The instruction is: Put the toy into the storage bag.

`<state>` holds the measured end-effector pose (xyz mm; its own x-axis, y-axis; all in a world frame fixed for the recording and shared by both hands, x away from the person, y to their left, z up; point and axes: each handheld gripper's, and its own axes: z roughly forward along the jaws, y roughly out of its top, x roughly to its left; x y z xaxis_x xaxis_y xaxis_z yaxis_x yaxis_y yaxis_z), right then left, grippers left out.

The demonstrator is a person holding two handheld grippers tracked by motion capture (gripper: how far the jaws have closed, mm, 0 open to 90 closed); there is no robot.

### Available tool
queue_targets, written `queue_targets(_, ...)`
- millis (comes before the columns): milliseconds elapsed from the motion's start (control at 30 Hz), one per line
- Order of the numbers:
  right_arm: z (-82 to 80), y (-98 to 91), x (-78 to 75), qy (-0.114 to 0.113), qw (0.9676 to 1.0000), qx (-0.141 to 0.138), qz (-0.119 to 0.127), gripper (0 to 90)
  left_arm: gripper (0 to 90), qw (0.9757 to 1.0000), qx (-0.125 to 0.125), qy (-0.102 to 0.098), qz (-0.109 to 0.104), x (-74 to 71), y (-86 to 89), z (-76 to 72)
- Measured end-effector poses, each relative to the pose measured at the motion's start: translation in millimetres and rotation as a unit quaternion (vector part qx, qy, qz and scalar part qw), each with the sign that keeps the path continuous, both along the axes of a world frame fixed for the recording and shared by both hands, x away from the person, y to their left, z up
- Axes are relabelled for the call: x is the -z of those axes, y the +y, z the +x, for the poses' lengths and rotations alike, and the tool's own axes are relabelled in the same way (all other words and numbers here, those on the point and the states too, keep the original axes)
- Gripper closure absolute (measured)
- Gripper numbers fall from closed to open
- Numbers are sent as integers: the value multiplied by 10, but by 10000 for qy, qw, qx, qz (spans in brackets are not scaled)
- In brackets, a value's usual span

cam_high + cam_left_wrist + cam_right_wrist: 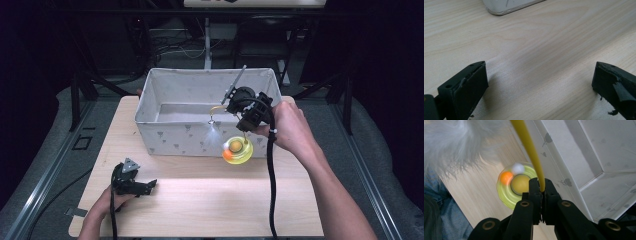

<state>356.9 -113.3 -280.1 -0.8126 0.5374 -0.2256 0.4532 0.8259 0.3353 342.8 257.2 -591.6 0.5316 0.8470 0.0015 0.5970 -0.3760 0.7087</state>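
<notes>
Lifting looks to be the step in hand: the right gripper (541, 192) has its jaws pressed tight on the thin yellow springy wand (530, 150) of a cat toy, whose round yellow-green plastic track base (238, 150) hangs just in front of the white fabric storage box with small grey motifs (175, 137), near its right front corner and over the pale wooden table (210, 200). A white feather tuft (212, 134) dangles from the wand's curved end against the box front. The left gripper (145, 186) rests low on the table at the near left, jaws spread wide with nothing between them. Next, I judge, the toy needs raising clear of the box rim and carrying over the opening, keeping the swinging base from snagging the wall. Counted: one box, one toy, one tuft, two balls on the base, one orange and one white.
</notes>
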Motion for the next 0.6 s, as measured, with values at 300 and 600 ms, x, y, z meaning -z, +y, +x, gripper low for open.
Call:
queue_targets(300,55,8,-86,-2,10000,-8,-74,878,2,10000,6,-2,11,-1,2,1)
queue_targets(600,97,32,-242,-57,10000,-39,-54,878,2,10000,20,18,11,-5,4,0)
